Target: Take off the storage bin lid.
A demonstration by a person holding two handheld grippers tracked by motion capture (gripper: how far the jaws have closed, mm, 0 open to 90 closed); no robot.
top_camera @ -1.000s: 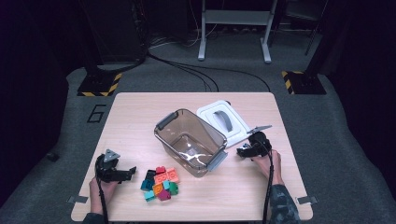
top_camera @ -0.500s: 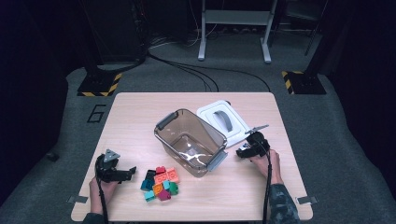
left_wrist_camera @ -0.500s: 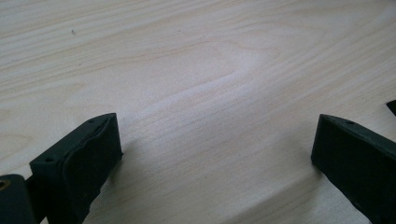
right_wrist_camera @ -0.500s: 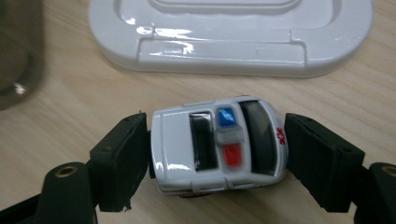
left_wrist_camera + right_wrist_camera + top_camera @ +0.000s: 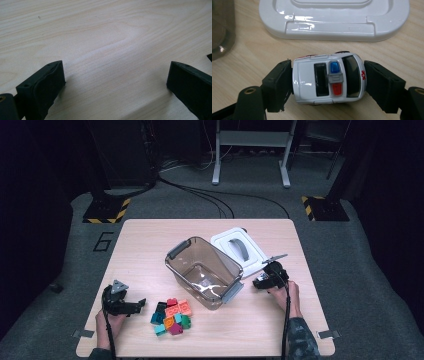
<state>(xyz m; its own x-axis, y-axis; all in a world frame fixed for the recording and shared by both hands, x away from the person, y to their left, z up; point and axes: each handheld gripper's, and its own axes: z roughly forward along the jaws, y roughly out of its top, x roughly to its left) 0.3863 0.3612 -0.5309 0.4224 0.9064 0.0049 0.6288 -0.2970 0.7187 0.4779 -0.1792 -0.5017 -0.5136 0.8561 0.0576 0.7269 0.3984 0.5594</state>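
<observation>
Right gripper (image 5: 328, 82) clamped end to end on the toy ambulance (image 5: 328, 78), low on the worktop (image 5: 249, 52) just near of the white lid (image 5: 332, 27); left gripper (image 5: 131, 306) released, jaws wide over bare wood. Best lifted straight and level, grip kept centred, then carried left over the clear bin (image 5: 202, 270); beware clipping its near rim.

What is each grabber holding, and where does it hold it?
The right gripper clamps a white toy car by its front and rear ends. The left gripper is open, holding nothing.

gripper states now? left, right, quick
Left gripper: open, nothing between the jaws, bare table below.
Right gripper: shut on the white toy car.
</observation>
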